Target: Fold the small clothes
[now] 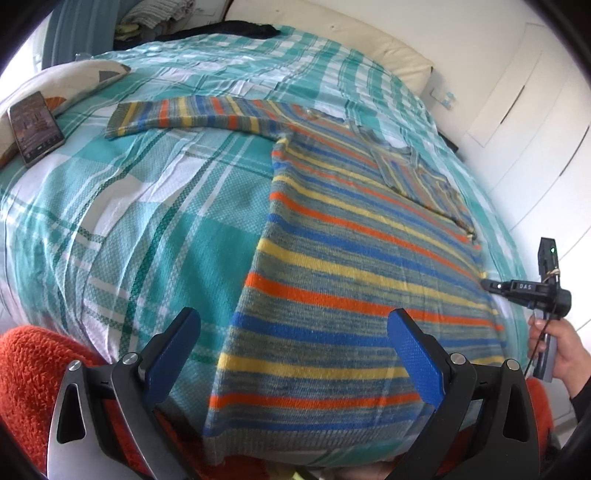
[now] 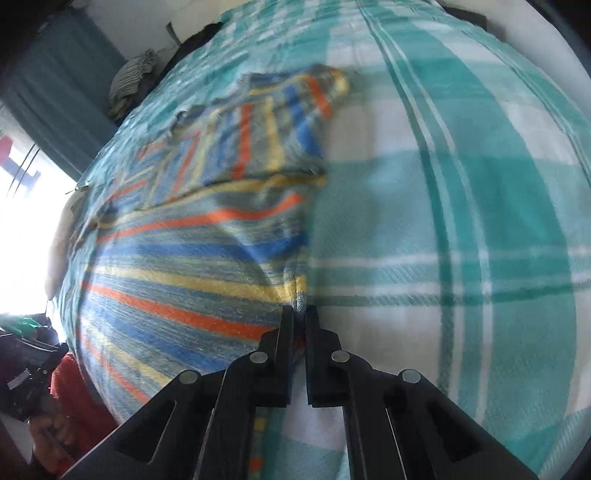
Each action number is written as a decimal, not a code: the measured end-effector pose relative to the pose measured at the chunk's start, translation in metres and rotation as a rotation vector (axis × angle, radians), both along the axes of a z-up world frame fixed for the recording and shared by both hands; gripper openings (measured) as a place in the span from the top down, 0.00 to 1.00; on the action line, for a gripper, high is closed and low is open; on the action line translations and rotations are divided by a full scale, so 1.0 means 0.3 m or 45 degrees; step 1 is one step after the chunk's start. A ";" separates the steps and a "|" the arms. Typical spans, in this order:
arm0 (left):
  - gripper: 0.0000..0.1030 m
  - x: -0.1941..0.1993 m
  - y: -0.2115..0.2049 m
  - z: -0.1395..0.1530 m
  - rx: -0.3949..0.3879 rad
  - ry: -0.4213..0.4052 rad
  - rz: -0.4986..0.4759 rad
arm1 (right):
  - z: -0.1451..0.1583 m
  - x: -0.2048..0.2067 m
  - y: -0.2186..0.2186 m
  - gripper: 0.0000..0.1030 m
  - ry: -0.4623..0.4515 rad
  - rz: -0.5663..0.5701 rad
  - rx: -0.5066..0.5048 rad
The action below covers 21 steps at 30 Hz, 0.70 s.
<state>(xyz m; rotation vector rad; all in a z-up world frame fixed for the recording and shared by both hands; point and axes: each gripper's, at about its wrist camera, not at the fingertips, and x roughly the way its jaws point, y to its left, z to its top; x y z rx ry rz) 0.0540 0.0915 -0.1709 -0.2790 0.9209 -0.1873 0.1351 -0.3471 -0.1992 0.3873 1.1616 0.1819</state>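
Observation:
A knitted sweater (image 1: 351, 258) with blue, yellow and orange stripes lies flat on the teal plaid bedspread (image 1: 110, 221). One sleeve (image 1: 166, 118) stretches out to the left, and the other sleeve (image 1: 417, 173) is folded across the chest. My left gripper (image 1: 295, 332) hovers open over the lower part of the sweater, its blue pads (image 1: 410, 350) wide apart with nothing between them. In the right wrist view my right gripper (image 2: 300, 312) is shut on the sweater (image 2: 184, 280) at its side edge. The left wrist view shows that right gripper (image 1: 485, 284) at the sweater's right edge.
A phone (image 1: 35, 127) rests on a patterned pillow at the far left. An orange knitted fabric (image 1: 33, 369) lies at the near edge of the bed. White cupboard doors (image 1: 535, 110) stand to the right, and a pile of clothes (image 1: 155, 14) sits beyond the bed.

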 end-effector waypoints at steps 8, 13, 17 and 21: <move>0.02 0.018 -0.030 -0.003 0.016 0.002 -0.033 | 0.018 0.000 0.031 0.77 -0.071 -0.001 -0.062; 0.02 0.019 -0.041 -0.012 0.035 0.007 -0.056 | 0.102 -0.095 0.051 0.56 -0.160 -0.038 -0.169; 0.02 0.021 -0.040 -0.012 0.032 0.006 -0.056 | 0.160 -0.210 0.062 0.52 -0.241 -0.068 -0.100; 0.02 0.023 -0.047 -0.003 0.020 -0.003 -0.059 | 0.158 -0.334 0.072 0.41 -0.294 -0.190 -0.004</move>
